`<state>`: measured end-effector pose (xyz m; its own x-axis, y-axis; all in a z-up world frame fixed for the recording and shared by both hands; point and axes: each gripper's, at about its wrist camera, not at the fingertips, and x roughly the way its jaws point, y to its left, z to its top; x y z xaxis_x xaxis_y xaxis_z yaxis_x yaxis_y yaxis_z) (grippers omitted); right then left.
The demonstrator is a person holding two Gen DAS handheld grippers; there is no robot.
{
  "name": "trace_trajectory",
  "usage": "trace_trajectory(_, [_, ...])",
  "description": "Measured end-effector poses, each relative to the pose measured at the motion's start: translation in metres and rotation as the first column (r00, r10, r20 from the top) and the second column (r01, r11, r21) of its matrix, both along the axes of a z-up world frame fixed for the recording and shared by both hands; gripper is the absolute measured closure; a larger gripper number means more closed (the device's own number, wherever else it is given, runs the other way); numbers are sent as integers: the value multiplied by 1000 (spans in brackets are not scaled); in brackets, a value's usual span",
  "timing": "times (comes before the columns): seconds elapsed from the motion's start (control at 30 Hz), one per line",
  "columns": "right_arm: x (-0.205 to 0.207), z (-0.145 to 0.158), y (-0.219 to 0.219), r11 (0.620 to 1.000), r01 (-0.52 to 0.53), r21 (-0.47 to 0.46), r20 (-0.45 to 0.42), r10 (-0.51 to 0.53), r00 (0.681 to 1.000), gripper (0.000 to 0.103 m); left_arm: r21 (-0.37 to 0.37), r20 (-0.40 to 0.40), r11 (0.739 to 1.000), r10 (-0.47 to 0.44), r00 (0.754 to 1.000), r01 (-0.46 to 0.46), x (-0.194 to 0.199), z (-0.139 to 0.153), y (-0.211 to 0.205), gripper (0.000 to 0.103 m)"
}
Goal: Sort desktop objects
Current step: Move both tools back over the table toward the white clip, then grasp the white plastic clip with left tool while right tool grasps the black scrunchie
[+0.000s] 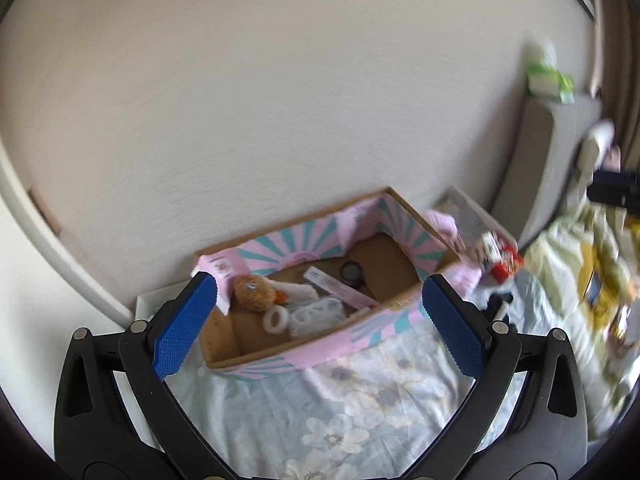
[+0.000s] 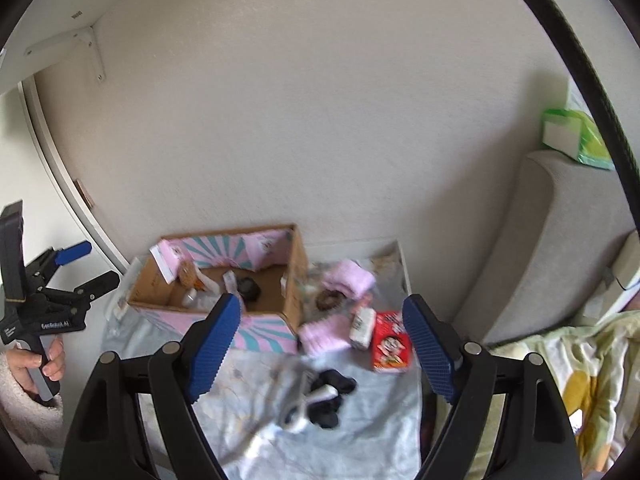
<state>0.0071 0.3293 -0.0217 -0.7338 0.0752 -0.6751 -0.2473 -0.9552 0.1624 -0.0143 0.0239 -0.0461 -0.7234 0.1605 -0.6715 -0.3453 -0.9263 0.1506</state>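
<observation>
A pink and teal cardboard box (image 1: 320, 344) stands open against the wall; it also shows in the right wrist view (image 2: 294, 280). Inside lie an orange plush toy (image 1: 252, 288), a white ring (image 1: 275, 320), a pink stick (image 1: 340, 288) and a dark round case (image 1: 352, 270). My left gripper (image 1: 316, 320) is open and empty above the box's near wall, and shows at the left of the right wrist view (image 2: 88, 264). My right gripper (image 2: 322, 344) is open and empty above a black item with a white cable (image 2: 324, 396). A red packet (image 2: 392, 342), a white bottle (image 2: 362, 326) and pink cloths (image 2: 324, 334) lie beside the box.
A floral sheet (image 1: 340, 420) covers the surface. A grey padded headboard (image 2: 532, 248) with a green tissue box (image 2: 568, 136) on top stands to the right. A yellow-patterned blanket (image 2: 568, 380) lies at the right. A white shelf bracket (image 2: 80, 48) is on the wall.
</observation>
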Motion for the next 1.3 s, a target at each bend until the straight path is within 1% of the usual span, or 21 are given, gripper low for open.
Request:
trace_trajectory(0.07, [9, -3, 7, 1000, 2, -5, 5, -2, 1000, 22, -36, 20, 998, -41, 999, 42, 6, -10, 22, 0])
trace_trajectory(0.2, [20, -8, 18, 1000, 7, 1, 16, -7, 1000, 22, -74, 59, 992, -97, 994, 101, 16, -29, 56, 0])
trace_trajectory(0.37, [29, -19, 33, 1000, -2, -5, 47, 2, 999, 22, -91, 113, 983, -148, 983, 158, 26, -54, 85, 0])
trace_trajectory(0.5, [30, -32, 43, 1000, -5, -25, 73, 6, 997, 22, -73, 165, 979, -179, 970, 193, 31, -78, 100, 0])
trace_trajectory(0.63, [25, -47, 49, 999, -9, -54, 95, 14, 995, 22, -46, 213, 977, -194, 958, 209, 33, -99, 111, 0])
trace_trajectory(0.7, [22, -55, 51, 997, -14, -71, 109, 22, 994, 22, -53, 232, 975, -198, 952, 215, 33, -112, 119, 0])
trace_trajectory(0.8, [15, -70, 53, 995, -25, -98, 131, 37, 991, 22, -58, 267, 969, -219, 939, 242, 33, -131, 131, 0])
trace_trajectory(0.97, [3, -93, 55, 993, -40, -110, 176, 59, 983, 22, -72, 309, 959, -239, 920, 273, 32, -158, 147, 1])
trace_trajectory(1.2, [-7, -116, 60, 984, -53, -171, 189, 86, 978, 22, -85, 325, 959, -231, 917, 271, 37, -178, 157, 1])
trace_trajectory(1.3, [-15, -127, 57, 984, -91, -153, 213, 123, 969, 22, -90, 330, 959, -226, 916, 269, 37, -187, 161, 1])
